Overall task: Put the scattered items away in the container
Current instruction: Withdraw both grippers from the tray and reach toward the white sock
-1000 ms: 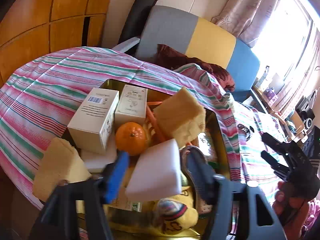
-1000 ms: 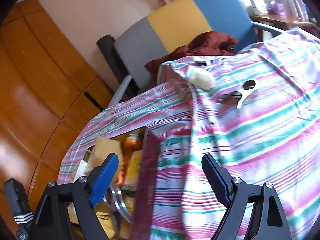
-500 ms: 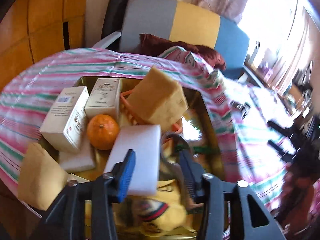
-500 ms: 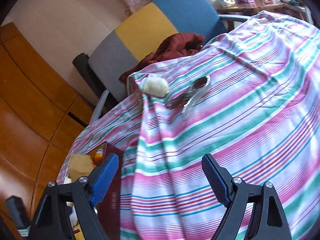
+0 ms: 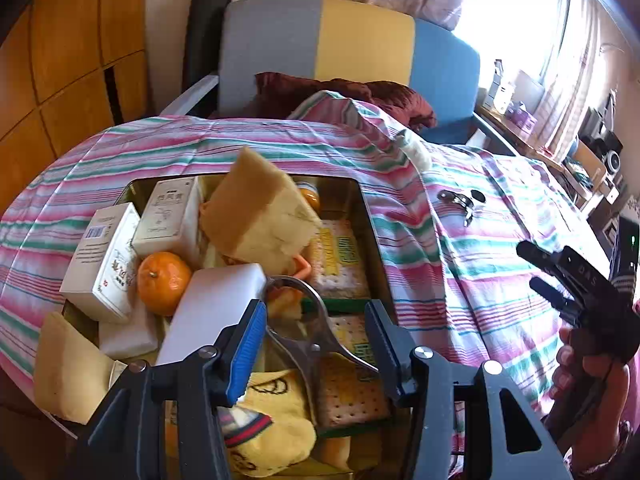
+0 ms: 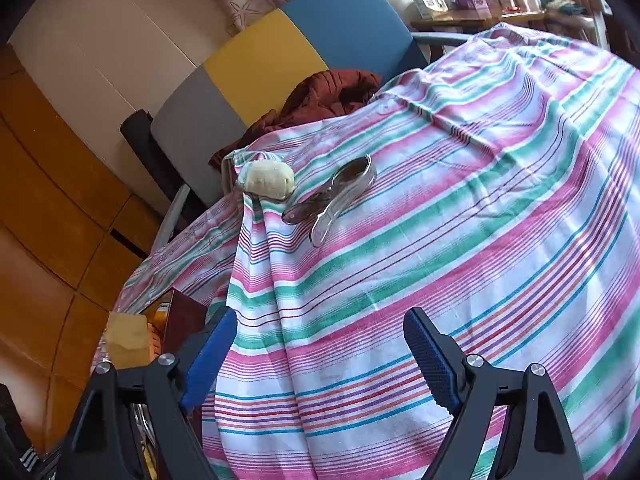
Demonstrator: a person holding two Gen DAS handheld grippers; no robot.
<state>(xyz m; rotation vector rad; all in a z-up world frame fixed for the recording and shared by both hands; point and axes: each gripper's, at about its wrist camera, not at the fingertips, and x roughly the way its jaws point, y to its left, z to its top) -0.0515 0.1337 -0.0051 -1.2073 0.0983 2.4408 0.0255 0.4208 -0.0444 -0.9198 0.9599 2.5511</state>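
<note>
The left gripper (image 5: 316,344) hangs over the near end of the container (image 5: 372,216), a gold-walled tin sunk into the striped cloth (image 5: 460,272), with its jaws parted and nothing pressed between the pads; a metal clip tool (image 5: 308,332) lies in the tin directly in the gap between the jaws, untouched by either pad. The tin is heaped: two white boxes (image 5: 108,256) at the far left, an orange (image 5: 164,280) just beside them, a white foam block (image 5: 212,304) leaning against the left blue pad, a tan sponge (image 5: 256,216) tilted on top at the middle, cracker packets (image 5: 344,256) along the right wall, and a yellow sock (image 5: 276,428) at the near edge. A second tan sponge (image 5: 68,364) sits at the tin's near left corner. The right gripper (image 6: 316,360) hovers over bare striped cloth to the right of the tin, jaws wide apart and empty. Two items remain outside the tin, well beyond these jaws on the far side of the cloth: a metal nail clipper (image 6: 340,196) lying flat, and a pale cream ball (image 6: 268,180) just to its left, nearly touching it, at the top of a cloth fold. In the left wrist view the right gripper shows at the right edge, held by a hand (image 5: 588,372)
</note>
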